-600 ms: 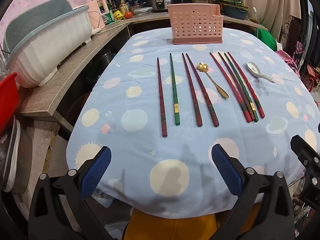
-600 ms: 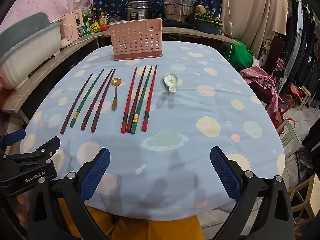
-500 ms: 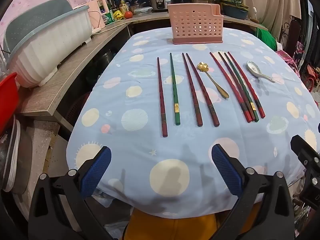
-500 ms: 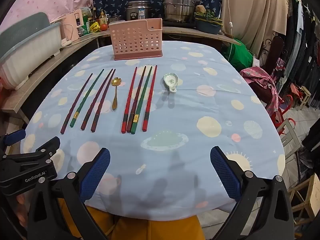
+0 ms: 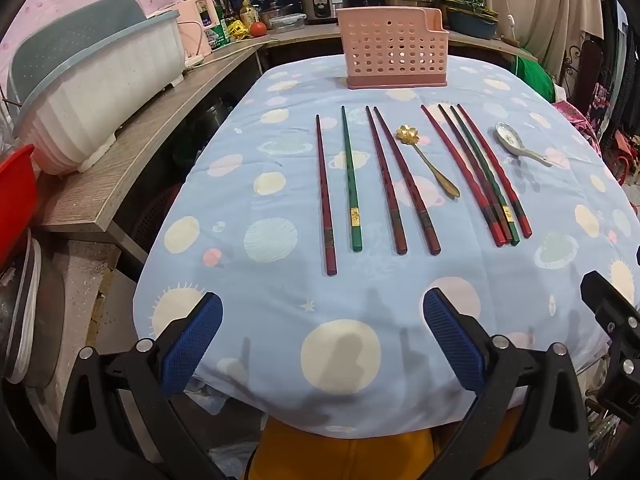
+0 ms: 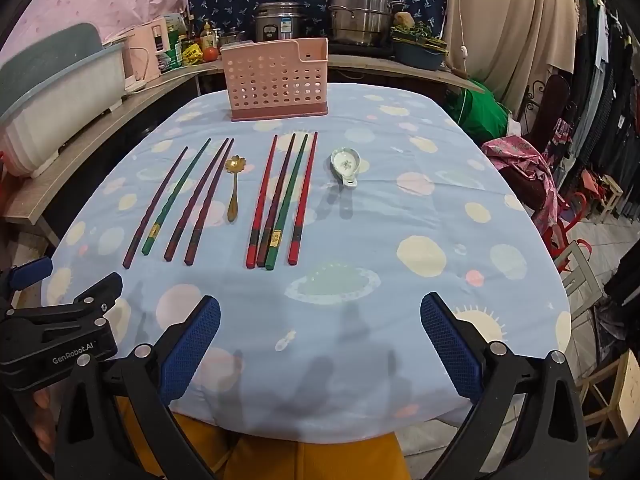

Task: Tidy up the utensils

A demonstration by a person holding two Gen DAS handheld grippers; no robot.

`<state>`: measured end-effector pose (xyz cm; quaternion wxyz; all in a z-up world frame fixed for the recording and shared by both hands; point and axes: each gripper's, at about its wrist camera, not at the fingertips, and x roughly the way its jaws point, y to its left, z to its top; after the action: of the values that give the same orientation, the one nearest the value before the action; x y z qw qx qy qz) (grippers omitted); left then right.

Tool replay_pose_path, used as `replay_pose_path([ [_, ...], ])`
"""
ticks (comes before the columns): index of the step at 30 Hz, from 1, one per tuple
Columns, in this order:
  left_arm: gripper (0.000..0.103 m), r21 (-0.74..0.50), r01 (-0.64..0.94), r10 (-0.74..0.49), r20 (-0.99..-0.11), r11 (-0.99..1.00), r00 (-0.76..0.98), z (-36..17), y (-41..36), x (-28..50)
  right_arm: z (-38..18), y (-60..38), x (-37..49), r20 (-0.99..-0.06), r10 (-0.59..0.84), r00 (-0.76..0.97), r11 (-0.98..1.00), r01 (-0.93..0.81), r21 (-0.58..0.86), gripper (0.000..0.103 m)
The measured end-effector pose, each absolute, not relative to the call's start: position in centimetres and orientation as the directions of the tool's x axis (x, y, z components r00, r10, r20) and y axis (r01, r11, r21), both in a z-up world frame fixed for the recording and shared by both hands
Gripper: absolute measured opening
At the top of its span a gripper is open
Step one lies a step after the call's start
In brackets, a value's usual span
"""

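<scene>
Nothing had shifted since the earlier frame: we held the left gripper (image 5: 322,340) and right gripper (image 6: 320,340) wide open and empty, the chopsticks (image 5: 352,184) and pink holder (image 5: 394,54) well ahead, so the first pick awaited reaching forward.

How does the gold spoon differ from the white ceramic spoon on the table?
The gold spoon is slim, with a flower-shaped bowl and a long thin handle; the white ceramic spoon is broad with a short stubby handle. The gold spoon lies between the two chopstick groups; the ceramic one lies right of both. Both lie flat, bowls toward the pink basket.
</scene>
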<state>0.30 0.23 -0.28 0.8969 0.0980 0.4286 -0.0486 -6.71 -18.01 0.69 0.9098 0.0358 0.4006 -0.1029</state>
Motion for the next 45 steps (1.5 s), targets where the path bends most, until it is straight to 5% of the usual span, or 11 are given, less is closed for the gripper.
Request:
replay_pose_path([
  [45, 0.096, 0.13, 0.171, -0.004, -0.785, 0.977, 0.619, -0.67, -0.23, 0.25, 0.26, -18.58, -6.65, -0.739, -0.154, 0.656, 0.975, 0.22, -0.008, 0.096],
])
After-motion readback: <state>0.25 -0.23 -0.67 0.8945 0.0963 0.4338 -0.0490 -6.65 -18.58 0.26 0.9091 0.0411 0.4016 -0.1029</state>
